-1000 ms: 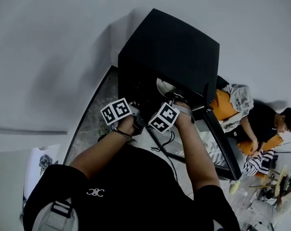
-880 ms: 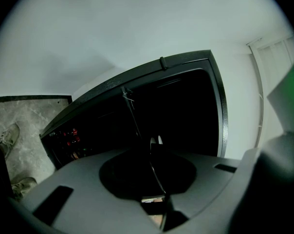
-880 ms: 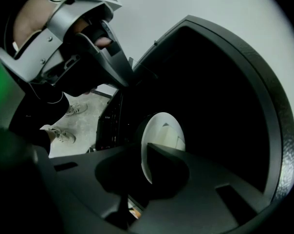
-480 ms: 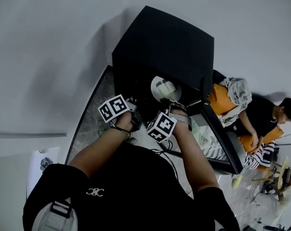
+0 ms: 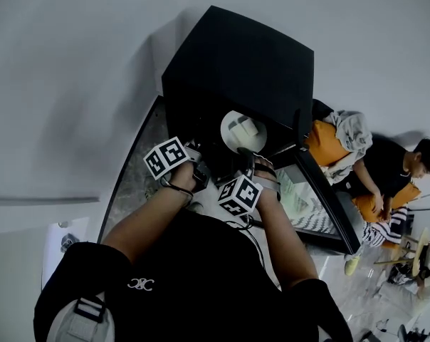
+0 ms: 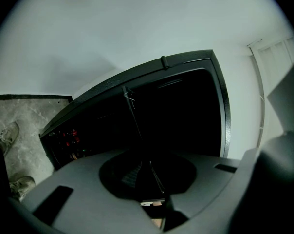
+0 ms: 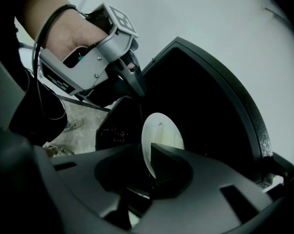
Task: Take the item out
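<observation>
A black oven-like box [image 5: 236, 55] stands open in front of me, its inside dark [image 6: 181, 116]. A white plate [image 5: 243, 132] with a few pale pieces on it sits at the mouth of the opening. My right gripper [image 5: 245, 152] is shut on the plate's near rim, and the plate [image 7: 159, 130] fills the space past its jaws [image 7: 154, 167]. My left gripper [image 5: 206, 171] is to the left, its fingers drawn together [image 6: 151, 177]. Its tips [image 7: 138, 89] rest by the box's upper front corner. A thin dark edge runs up from them, and I cannot tell whether it is held.
The box's glass door [image 5: 322, 205] hangs open to the right. A control strip with red lights [image 6: 64, 136] is left of the opening. Grey marble floor [image 5: 133, 184] lies to the left and a white wall behind. A seated person [image 5: 393, 177] is at far right.
The right gripper has drawn back toward me, and the plate has come from half hidden inside the box to fully visible at its mouth. The left gripper has hardly moved.
</observation>
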The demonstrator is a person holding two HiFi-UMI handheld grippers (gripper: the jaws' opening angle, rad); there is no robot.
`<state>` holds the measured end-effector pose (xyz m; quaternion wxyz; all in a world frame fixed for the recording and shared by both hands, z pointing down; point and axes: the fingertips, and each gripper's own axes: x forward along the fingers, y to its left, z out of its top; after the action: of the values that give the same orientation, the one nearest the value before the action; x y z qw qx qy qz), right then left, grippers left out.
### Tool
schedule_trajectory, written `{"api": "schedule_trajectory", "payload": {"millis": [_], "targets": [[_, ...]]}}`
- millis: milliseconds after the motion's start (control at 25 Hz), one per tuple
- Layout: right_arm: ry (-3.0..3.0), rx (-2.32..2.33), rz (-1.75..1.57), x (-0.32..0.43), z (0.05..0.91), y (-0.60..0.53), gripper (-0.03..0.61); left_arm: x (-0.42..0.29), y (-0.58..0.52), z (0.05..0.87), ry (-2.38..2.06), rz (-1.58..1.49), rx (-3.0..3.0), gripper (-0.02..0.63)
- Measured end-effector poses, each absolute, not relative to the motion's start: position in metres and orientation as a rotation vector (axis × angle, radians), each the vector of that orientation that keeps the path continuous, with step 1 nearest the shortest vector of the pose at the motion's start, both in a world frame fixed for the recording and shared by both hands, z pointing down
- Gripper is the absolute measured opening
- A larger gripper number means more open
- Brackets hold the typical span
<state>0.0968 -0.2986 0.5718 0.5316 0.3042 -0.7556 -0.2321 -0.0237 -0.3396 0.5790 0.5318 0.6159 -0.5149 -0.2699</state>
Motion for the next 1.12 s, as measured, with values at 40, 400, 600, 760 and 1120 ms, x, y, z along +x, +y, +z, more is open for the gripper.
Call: {"api": "schedule_trajectory", "payload": {"millis": [40, 400, 600, 760, 1120], "targets": [[-1.815, 0.744, -0.555, 0.098, 0.571, -0.298, 0.06, -0.024, -0.34, 0.579, -1.231, -0.644, 1.47, 0.066], [-2.367, 1.193, 0.126, 0.105, 0.52, -0.283, 0.083, -0.023, -0.34, 0.579, -1.234, -0.645, 1.468, 0.066], [-2.506, 1.404, 1.496, 0.129, 0.536, -0.286, 0.083, -0.024, -0.34, 0.579, -1.23, -0.636, 1.471, 0.066], [-2.195, 1.456, 2.411, 0.145, 0.57, -0.293, 0.083, -0.025, -0.339, 0.579, -1.238, -0.637, 1.464, 0.066], [-2.185, 1.451, 2.566, 0.137, 0.569, -0.304, 0.083, -0.024, -0.338, 0.577, -1.24, -0.628, 1.456, 0.066]]}}
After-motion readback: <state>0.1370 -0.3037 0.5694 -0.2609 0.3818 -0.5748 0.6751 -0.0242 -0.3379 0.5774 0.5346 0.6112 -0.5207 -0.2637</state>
